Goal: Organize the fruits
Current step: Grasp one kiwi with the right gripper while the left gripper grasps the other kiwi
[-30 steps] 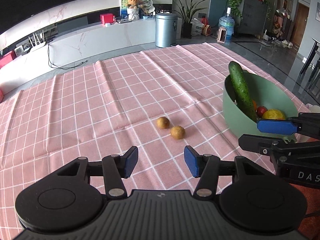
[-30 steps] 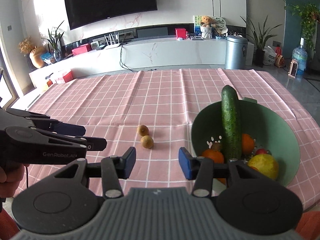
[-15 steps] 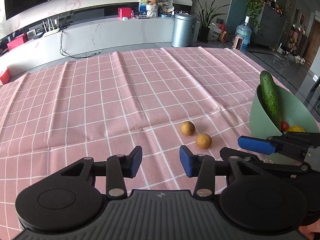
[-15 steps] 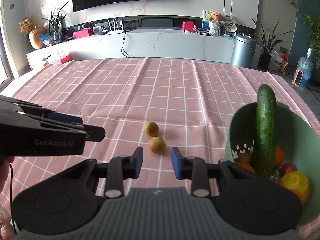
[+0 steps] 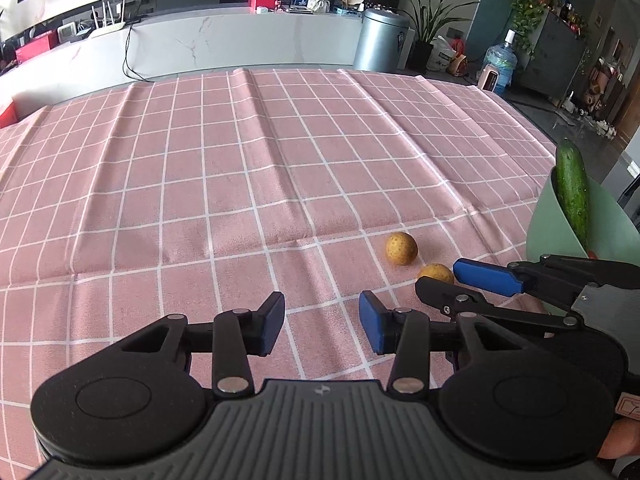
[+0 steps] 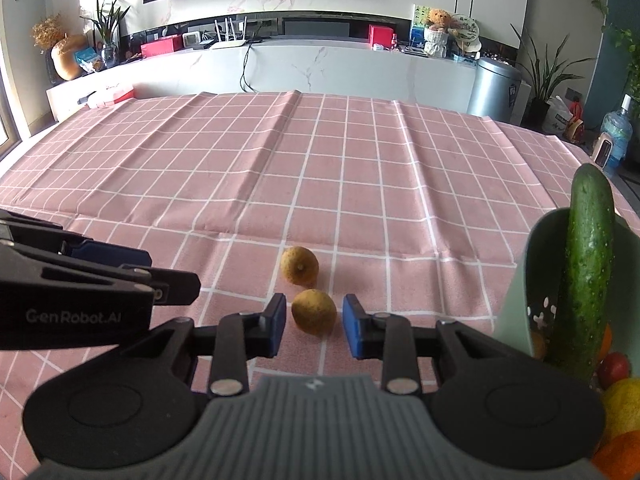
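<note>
While right tool (image 6: 314, 330) straddles near fruit (image 6: 313, 317) spread, left tool (image 5: 321, 328) hovers spread over cloth (image 5: 240, 184)

The right gripper (image 6: 314, 330) has moved away from the green bowl (image 6: 516, 292) toward the two small brown fruits on the bench and now straddles the nearer fruit (image 6: 313, 311), its fingers (image 6: 276, 326) narrower than before but still clear of it. The left gripper (image 5: 322, 326) has swung left, so the bowl (image 5: 540, 220) sits at its view's right edge.
</note>
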A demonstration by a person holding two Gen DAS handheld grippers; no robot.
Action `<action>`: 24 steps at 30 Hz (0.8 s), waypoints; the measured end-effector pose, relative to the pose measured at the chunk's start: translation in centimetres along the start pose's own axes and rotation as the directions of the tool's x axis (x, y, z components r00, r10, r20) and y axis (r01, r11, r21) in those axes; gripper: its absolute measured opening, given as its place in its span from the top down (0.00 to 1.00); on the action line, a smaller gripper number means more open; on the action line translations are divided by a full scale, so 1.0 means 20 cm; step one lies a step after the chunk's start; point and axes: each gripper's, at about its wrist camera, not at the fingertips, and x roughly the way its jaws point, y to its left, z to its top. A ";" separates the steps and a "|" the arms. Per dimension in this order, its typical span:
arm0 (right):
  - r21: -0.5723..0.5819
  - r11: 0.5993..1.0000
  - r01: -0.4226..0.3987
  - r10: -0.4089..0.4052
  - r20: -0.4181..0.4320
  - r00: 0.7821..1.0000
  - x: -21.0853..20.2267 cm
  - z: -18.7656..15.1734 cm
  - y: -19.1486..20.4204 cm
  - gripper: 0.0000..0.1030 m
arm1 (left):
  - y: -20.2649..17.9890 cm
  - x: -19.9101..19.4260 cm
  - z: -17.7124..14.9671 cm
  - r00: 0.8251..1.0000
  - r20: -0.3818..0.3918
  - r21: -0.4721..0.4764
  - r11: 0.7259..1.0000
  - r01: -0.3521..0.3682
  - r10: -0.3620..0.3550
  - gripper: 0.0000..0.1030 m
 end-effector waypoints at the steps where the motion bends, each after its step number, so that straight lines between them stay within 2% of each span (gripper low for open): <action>1: 0.004 1.000 -0.002 0.002 -0.004 1.000 0.01 0.00 0.00 0.74 | 0.01 0.01 0.00 1.000 -0.004 -0.011 1.000 0.006 -0.006 0.51; 5: 0.008 1.000 -0.010 0.010 -0.015 1.000 0.03 0.00 -0.01 0.79 | 0.02 0.02 0.00 1.000 0.004 -0.024 1.000 0.018 -0.018 0.51; 14: -0.046 0.999 0.017 -0.016 0.013 1.000 -0.05 0.00 -0.01 0.79 | -0.07 0.04 0.08 0.996 0.033 0.034 0.996 0.081 -0.082 0.51; 16: -0.061 0.998 0.035 -0.034 0.013 0.999 -0.09 0.00 -0.02 0.79 | -0.10 0.07 0.11 0.994 0.024 0.051 0.993 0.104 -0.105 0.51; 20: -0.057 0.998 0.030 -0.030 0.004 1.000 -0.12 0.01 -0.06 0.80 | -0.19 0.13 0.15 0.995 0.006 0.104 0.990 0.099 -0.101 0.51; 24: -0.095 0.994 0.047 -0.046 0.013 0.999 -0.12 0.00 -0.04 0.80 | -0.22 0.20 0.17 0.993 -0.027 0.107 0.988 0.114 -0.112 0.56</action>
